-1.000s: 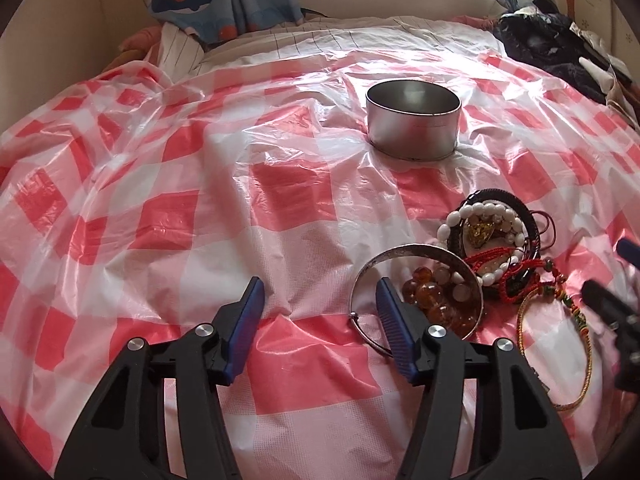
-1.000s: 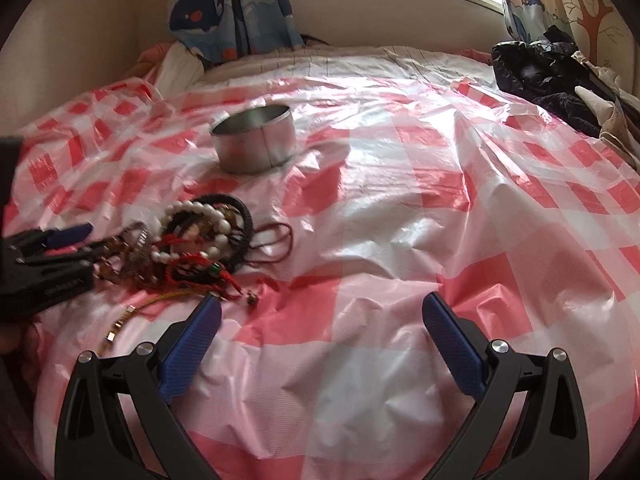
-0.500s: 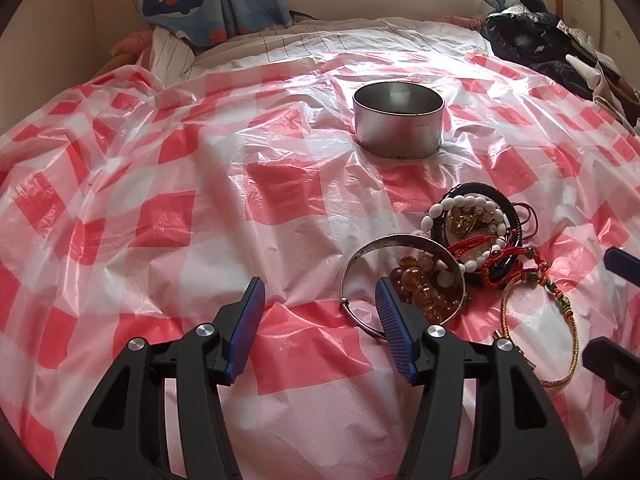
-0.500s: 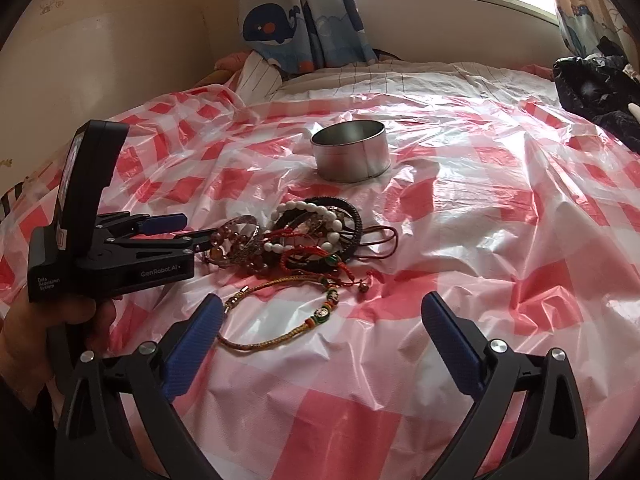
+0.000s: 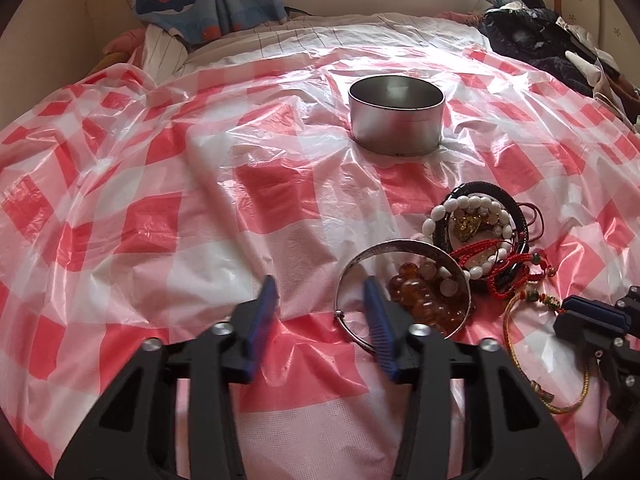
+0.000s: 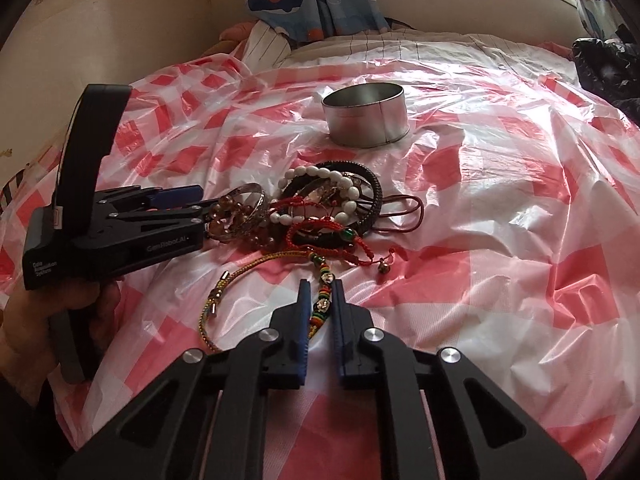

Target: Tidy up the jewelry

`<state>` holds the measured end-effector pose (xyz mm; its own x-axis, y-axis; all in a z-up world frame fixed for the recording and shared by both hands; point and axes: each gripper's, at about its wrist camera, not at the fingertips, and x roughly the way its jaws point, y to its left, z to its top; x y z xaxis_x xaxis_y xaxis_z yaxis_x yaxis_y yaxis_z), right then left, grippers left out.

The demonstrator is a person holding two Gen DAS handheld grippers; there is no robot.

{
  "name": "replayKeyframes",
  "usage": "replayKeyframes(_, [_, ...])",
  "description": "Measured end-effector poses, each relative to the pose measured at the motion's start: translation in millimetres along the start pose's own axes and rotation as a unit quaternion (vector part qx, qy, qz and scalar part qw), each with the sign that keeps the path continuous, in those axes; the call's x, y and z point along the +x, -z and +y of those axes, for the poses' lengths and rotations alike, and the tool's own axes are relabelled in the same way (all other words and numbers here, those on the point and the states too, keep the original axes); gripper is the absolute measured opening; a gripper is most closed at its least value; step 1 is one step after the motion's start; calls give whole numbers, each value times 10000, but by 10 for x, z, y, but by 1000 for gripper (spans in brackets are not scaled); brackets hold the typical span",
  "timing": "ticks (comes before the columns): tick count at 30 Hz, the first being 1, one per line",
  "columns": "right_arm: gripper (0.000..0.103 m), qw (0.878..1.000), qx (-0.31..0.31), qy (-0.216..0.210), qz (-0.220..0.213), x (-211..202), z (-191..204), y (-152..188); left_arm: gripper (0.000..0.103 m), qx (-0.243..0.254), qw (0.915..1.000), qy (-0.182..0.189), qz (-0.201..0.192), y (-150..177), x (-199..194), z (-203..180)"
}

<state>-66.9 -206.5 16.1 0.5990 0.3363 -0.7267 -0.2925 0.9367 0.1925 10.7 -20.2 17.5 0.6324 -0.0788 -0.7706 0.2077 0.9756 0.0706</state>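
Right gripper [image 6: 321,296] clenched around the beaded section of the gold cord bracelet [image 6: 256,270], low on the red-checked plastic sheet [image 6: 500,240]; left gripper [image 5: 320,300] released, right finger inside the silver bangle [image 5: 400,246]; jewelry heap lies near the round metal tin [image 6: 366,114], apart from it.

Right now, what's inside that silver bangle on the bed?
Inside the silver bangle lie amber beads and the left gripper's right fingertip. Plastic sheet shows through; beneath the beads is hidden.
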Motion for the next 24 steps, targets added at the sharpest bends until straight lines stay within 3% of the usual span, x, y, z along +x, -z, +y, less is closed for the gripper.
replayKeyframes(1, [10, 10000, -20, 17, -18, -39, 5, 8, 23, 13, 9995, 311, -30, 3, -23, 1])
replayKeyframes(4, [10, 9999, 16, 144, -45, -115, -32, 28, 12, 233, 9994, 255, -33, 14, -51, -72])
replayKeyframes(8, [11, 9996, 239, 136, 48, -67, -119, 45, 11, 237, 9993, 256, 111, 41, -8, -87])
replayKeyframes(9, [15, 9996, 240, 122, 44, -60, -122, 46, 11, 211, 9994, 253, 142, 45, 3, -82])
replayKeyframes(13, [19, 9996, -17, 274, 50, -6, -36, 65, 12, 218, 9994, 221, 151, 56, 17, -96])
replayKeyframes(15, [18, 9996, -49, 282, 39, -3, -29, 68, 6, 233, 9994, 235, 116, 54, -2, -99])
replayKeyframes(17, [8, 9997, 0, 232, -8, -8, -48, 65, 5, 179, 9995, 259, -56, 44, -82, -80])
replayKeyframes(21, [8, 9996, 84, 131, -234, -80, -71, 55, 4, -89, 9988, 172, -453, -6, -283, 36])
replayKeyframes(24, [8, 9991, 90, 3, -425, -140, -56, 38, 4, -451, 9967, 314, -603, -31, -371, 183])
